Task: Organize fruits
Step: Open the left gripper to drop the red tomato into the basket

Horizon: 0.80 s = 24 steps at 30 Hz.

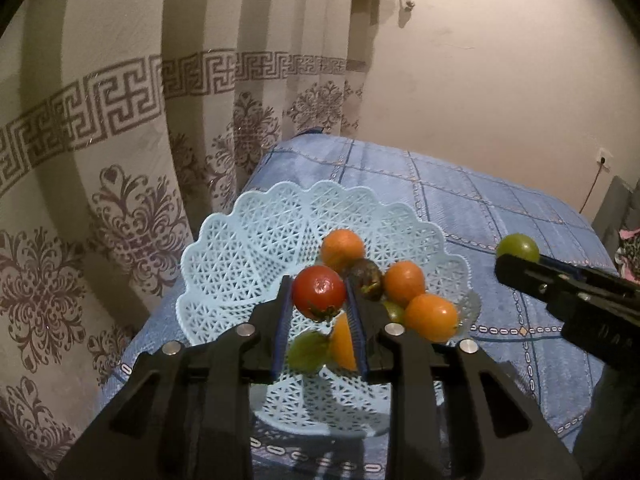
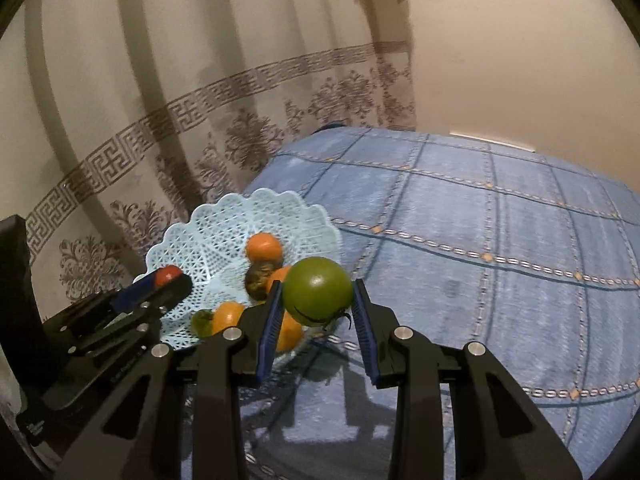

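A light blue lattice basket (image 1: 256,248) (image 2: 208,236) sits on the blue bedspread. Inside lie several oranges (image 1: 404,282) (image 2: 263,247), a dark fruit (image 1: 366,278) (image 2: 258,278) and a small green fruit (image 1: 308,350) (image 2: 201,322). My left gripper (image 1: 319,294) (image 2: 172,278) is shut on a red tomato (image 1: 319,292) (image 2: 167,275), held above the basket. My right gripper (image 2: 318,298) (image 1: 510,260) is shut on a green tomato (image 2: 318,296) (image 1: 518,246), held above the bed just right of the basket.
The blue checked bedspread (image 2: 500,240) stretches to the right and back. A patterned beige curtain (image 1: 100,140) hangs behind and left of the basket. A wall socket with a cable (image 1: 604,160) is at the far right.
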Each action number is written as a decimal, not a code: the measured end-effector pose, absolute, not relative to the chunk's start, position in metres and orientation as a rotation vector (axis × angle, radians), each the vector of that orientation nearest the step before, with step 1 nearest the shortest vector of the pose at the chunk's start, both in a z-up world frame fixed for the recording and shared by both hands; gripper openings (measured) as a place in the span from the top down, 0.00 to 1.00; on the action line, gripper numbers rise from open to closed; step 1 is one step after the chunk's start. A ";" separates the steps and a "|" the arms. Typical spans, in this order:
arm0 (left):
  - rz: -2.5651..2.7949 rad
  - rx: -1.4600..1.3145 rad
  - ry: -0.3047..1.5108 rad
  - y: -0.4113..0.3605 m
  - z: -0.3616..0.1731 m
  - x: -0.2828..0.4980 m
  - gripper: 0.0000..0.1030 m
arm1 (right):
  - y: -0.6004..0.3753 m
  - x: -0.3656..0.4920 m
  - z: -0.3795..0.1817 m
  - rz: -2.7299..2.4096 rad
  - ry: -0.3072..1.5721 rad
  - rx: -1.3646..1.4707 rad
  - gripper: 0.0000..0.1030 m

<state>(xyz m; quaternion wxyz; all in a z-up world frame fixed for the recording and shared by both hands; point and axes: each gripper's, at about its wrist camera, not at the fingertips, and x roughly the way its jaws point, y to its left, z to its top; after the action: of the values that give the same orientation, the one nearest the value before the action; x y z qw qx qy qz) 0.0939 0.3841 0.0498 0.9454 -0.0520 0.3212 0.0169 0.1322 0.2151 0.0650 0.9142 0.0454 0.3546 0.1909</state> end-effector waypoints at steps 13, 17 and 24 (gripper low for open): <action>0.095 -0.156 0.632 0.410 0.054 0.090 0.30 | 0.240 0.132 0.049 0.472 0.788 0.088 0.66; 0.105 -0.155 0.622 0.412 0.056 0.089 0.25 | 0.239 0.130 0.049 0.479 0.777 0.098 0.46; 0.119 -0.151 0.612 0.411 0.060 0.086 0.17 | 0.217 0.124 0.054 0.430 0.734 0.127 0.45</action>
<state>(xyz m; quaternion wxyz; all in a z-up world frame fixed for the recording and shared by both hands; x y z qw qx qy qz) 0.0862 0.4105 0.0602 0.9490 -0.0740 0.3009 0.0584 0.1244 0.2171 0.0542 0.9090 0.0614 0.3556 0.2087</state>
